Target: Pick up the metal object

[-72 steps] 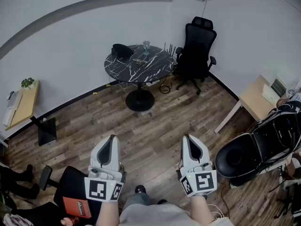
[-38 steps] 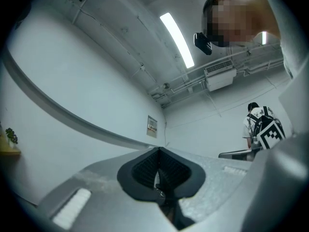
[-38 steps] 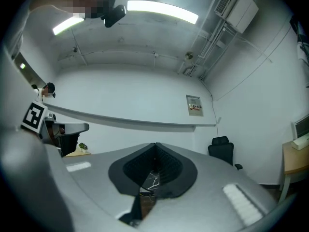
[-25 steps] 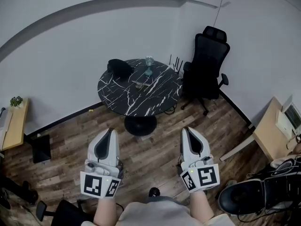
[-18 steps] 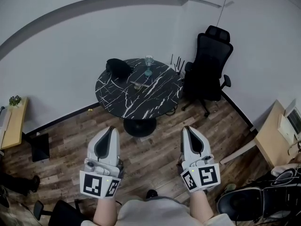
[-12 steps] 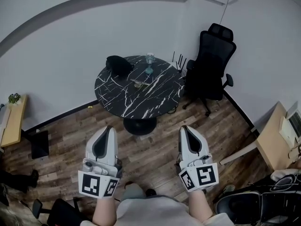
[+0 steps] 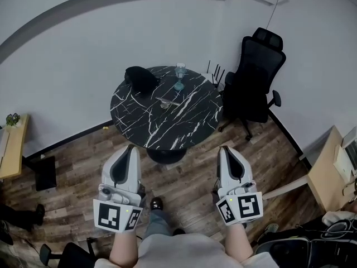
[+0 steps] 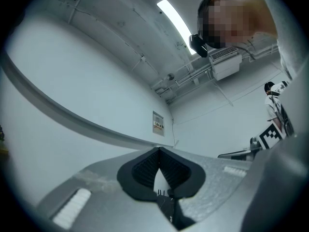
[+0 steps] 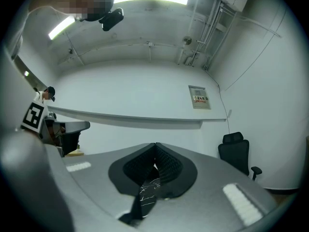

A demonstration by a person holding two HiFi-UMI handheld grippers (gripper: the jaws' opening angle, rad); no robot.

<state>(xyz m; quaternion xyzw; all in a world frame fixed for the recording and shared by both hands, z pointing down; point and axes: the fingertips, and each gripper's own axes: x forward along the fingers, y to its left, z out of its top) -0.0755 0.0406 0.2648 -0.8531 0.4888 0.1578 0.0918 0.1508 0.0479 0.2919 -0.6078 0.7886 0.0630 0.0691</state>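
Me: left hand-held gripper (image 7: 130, 148) jaws pressed together, empty | right hand-held gripper (image 7: 225, 149) jaws pressed together, empty | metal object (image 7: 167, 101) lies on the round black marble desk (image 7: 184, 124), well apart from both | glass (image 7: 179, 77) stands beyond it

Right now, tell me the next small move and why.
Probably step closer to the table: the left tool and right tool are shut and empty above the floor, short of the table's edge, while the metal object lies near its middle.
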